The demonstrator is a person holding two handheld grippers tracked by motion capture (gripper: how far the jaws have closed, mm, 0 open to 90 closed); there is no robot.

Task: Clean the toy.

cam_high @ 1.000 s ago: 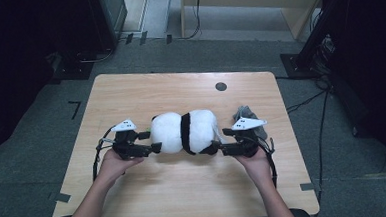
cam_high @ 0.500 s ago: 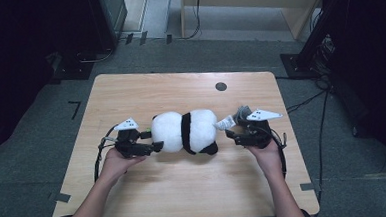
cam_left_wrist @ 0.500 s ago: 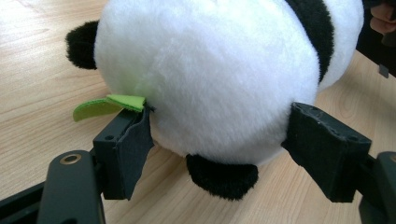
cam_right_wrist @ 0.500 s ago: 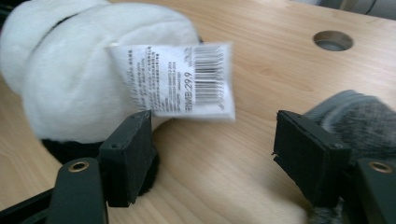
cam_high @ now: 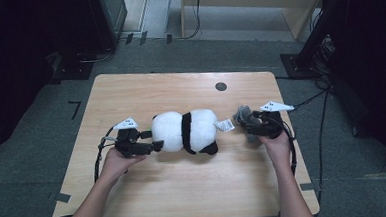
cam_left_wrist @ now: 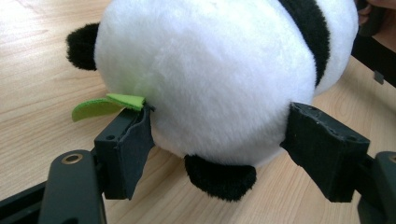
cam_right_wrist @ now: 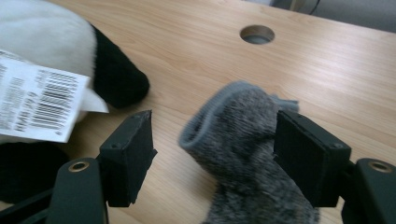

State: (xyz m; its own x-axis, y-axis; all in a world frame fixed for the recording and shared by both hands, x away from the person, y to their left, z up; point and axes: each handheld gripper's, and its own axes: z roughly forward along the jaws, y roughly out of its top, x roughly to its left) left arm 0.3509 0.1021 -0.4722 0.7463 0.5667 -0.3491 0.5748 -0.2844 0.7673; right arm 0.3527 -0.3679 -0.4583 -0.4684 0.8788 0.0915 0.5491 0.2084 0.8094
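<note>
1. Notably, the one readable marking is a white tag (cam_right_wrist: pixel 39 100) sewn to the panda plush toy (cam_high: pixel 184 131); it carries barcodes and small print too fine to read.
2. Count: one panda plush toy, one grey knitted sock (cam_right_wrist: pixel 243 140), two grippers, one round cable hole (cam_high: pixel 221 86) in the worktop (cam_high: pixel 185 189).
3. The panda plush toy lies on its side at the middle of the worktop, between the two grippers. A green felt leaf (cam_left_wrist: pixel 107 103) projects from it beside the left gripper's near jaw.
4. Left gripper (cam_high: pixel 155 140): at the toy's left end. In the left gripper view its jaws stand either side of the white body, pads against the fur; it grips the toy.
5. Right gripper (cam_high: pixel 247 124): to the right of the toy, apart from it, with the tag pointing toward it. Its jaws have just been opening. The sock sits between them, against the right-hand pad and clear of the left-hand pad; the gripper is open, not clamped.
</note>
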